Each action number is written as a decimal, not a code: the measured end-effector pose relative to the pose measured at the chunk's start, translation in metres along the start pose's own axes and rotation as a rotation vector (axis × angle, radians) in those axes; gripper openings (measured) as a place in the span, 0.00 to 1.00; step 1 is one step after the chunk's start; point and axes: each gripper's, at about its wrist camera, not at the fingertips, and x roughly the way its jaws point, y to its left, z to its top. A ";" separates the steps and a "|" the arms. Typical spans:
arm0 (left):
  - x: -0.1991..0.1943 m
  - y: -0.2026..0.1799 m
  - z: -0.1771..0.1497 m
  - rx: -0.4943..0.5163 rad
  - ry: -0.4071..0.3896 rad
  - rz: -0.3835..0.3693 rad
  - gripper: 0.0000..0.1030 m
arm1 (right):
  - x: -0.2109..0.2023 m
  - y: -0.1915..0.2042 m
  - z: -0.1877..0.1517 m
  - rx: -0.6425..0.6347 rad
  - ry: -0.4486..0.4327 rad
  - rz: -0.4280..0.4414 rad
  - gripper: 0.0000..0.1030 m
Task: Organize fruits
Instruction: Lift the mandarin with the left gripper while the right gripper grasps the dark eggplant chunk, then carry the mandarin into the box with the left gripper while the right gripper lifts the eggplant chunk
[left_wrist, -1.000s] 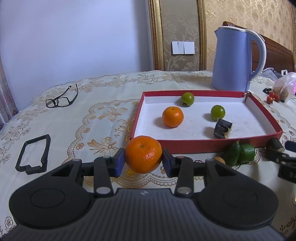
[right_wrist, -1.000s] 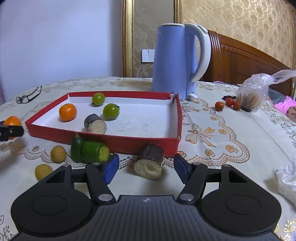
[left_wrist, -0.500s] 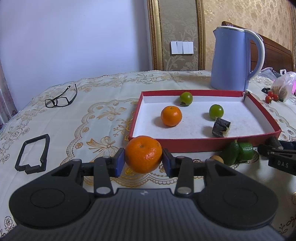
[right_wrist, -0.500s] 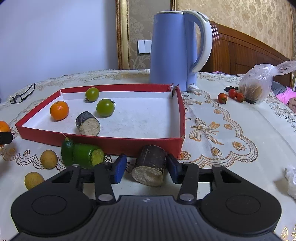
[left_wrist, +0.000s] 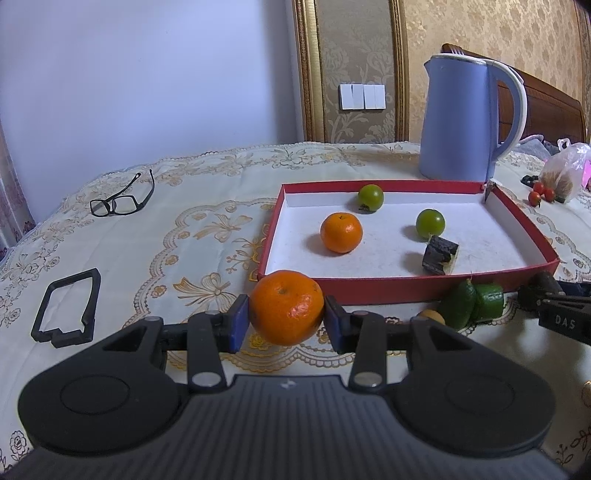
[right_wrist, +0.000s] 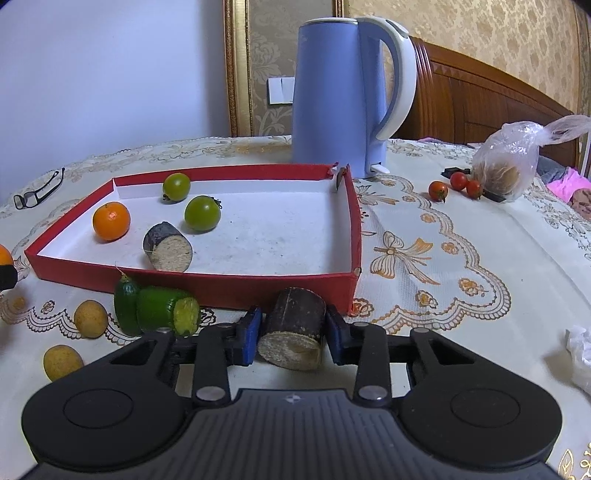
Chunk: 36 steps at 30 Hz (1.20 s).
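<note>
My left gripper (left_wrist: 284, 325) is shut on an orange (left_wrist: 286, 308), held just above the tablecloth at the near-left corner of the red tray (left_wrist: 369, 288). My right gripper (right_wrist: 291, 334) sits at the tray's front wall (right_wrist: 221, 284); its jaws are closing on a dark cane piece (right_wrist: 293, 326), and both blue pads touch its sides. Inside the tray lie another orange (right_wrist: 111, 220), two green tomatoes (right_wrist: 202, 213) (right_wrist: 176, 186) and a second cane piece (right_wrist: 168, 246). Cut cucumber pieces (right_wrist: 159, 310) and two small yellow fruits (right_wrist: 90, 318) (right_wrist: 62, 362) lie in front of it.
A blue kettle (right_wrist: 340, 99) stands behind the tray. Red cherry tomatoes (right_wrist: 458, 182) and a plastic bag (right_wrist: 513, 162) lie at the far right, with white tissue (right_wrist: 580, 350) at the near right. Glasses (left_wrist: 118, 201) and a black frame (left_wrist: 68, 306) lie left of the tray.
The right jaws have closed in from wide apart onto the dark cane piece, which now sits between the pads. The left gripper and its orange have not moved.
</note>
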 end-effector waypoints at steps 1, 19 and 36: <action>0.000 0.000 0.000 0.000 -0.001 -0.001 0.38 | -0.001 0.000 0.000 0.002 -0.001 0.003 0.34; -0.017 -0.006 0.013 0.020 -0.049 -0.010 0.38 | -0.036 0.005 0.004 -0.022 -0.079 0.065 0.34; 0.003 -0.017 0.050 0.050 -0.078 -0.001 0.38 | -0.049 0.009 0.008 -0.033 -0.119 0.103 0.34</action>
